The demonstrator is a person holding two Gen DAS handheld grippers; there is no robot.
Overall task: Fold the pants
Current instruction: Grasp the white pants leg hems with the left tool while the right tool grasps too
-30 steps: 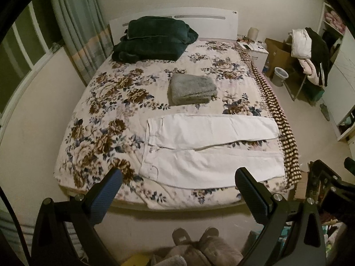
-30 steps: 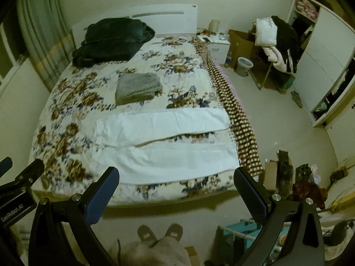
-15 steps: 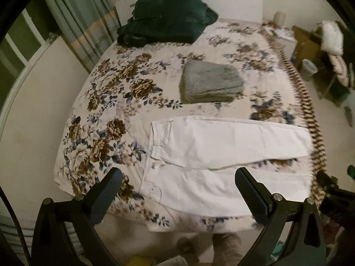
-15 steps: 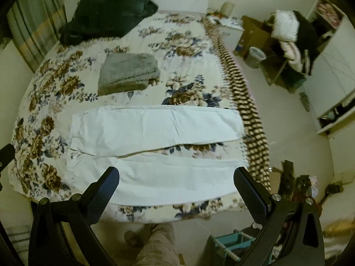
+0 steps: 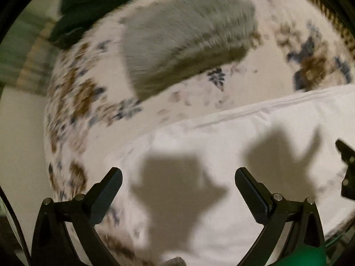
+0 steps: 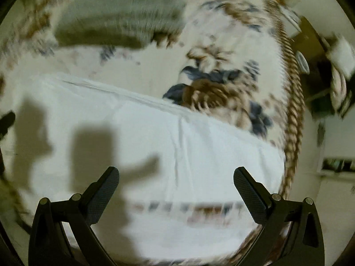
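Both grippers, left [image 5: 178,182] & right [image 6: 176,180], fingers spread wide w/ nothing held, above white pants [image 5: 233,137] on floral bed [image 5: 255,84].

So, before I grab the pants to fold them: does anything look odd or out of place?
Nothing stands out. The white pants lie flat on the floral bedspread; the dark shapes on them are gripper shadows, not stains. The folded grey cloth lies beyond, apart.

Floral bedspread [image 5: 261,82] carries a folded grey fleece item [image 5: 188,42], blurred, possibly a blanket. Dark green bundle [image 5: 88,2] lies beyond it. Brown checked trim [image 6: 292,119] edges the bed.
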